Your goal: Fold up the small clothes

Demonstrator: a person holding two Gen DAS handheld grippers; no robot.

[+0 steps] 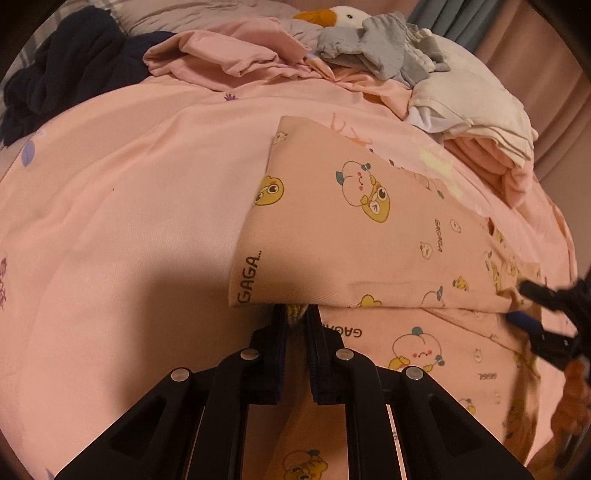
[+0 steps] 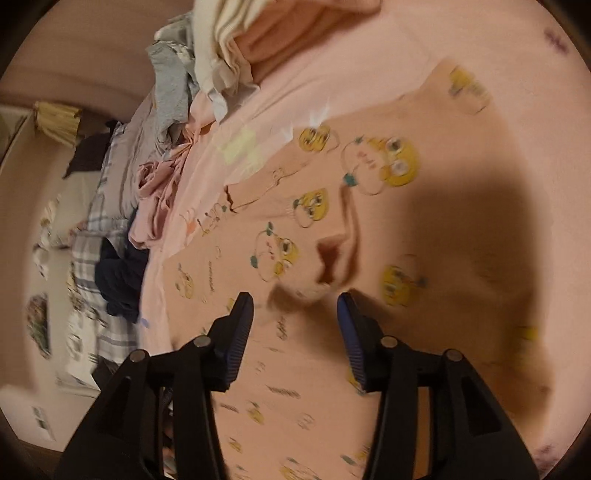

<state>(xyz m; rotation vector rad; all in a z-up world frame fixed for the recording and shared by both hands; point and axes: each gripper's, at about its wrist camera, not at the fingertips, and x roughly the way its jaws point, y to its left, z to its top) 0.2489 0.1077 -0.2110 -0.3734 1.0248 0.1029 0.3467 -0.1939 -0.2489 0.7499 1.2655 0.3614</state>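
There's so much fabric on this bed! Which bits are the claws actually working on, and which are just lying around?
In the job:
- pink cartoon-print cotton garment
- left claw, pinching its folded edge
- right claw, open above it

Just lying about:
- dark navy crumpled clothing
- grey crumpled garment
- white plush duck with orange bill
- cream folded cloth

Left gripper [image 1: 297, 314]: we see its jaws pinching the folded edge of the pink cartoon-print garment [image 1: 354, 236].
Right gripper [image 1: 546, 317]: at the garment's right edge.
Bed [image 1: 122, 206]: pink cover beneath.
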